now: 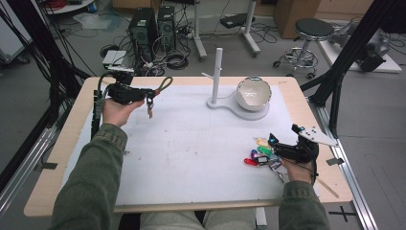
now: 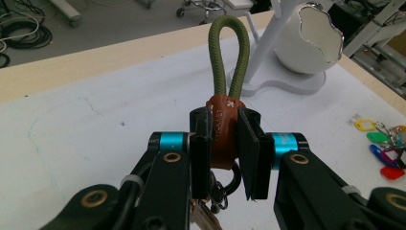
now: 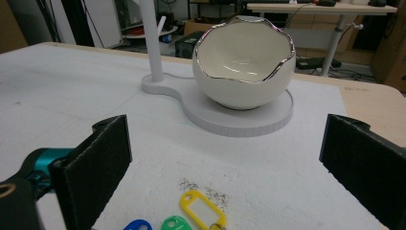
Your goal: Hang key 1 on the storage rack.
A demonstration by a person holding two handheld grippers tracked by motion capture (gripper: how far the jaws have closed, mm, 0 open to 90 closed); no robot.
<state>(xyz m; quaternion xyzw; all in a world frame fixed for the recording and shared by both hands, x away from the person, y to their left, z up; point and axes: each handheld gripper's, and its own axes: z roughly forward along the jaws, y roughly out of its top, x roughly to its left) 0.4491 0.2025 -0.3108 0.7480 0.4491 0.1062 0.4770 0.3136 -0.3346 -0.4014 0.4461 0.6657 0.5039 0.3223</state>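
Keychain (image 2: 222,129) clamped at leather tab by left gripper (image 2: 225,148) near worktop's far left corner; keep loop upright for stand peg (image 1: 208,75); right gripper (image 3: 225,158) jaws apart.

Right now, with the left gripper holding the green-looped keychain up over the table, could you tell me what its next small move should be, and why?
Probably carry the keychain toward the white stand. The left gripper is clamped on its brown collar, the green loop stands free above the jaws, and the stand's side peg looks bare, so hanging seems likely. The right gripper is open by the coloured key tags.
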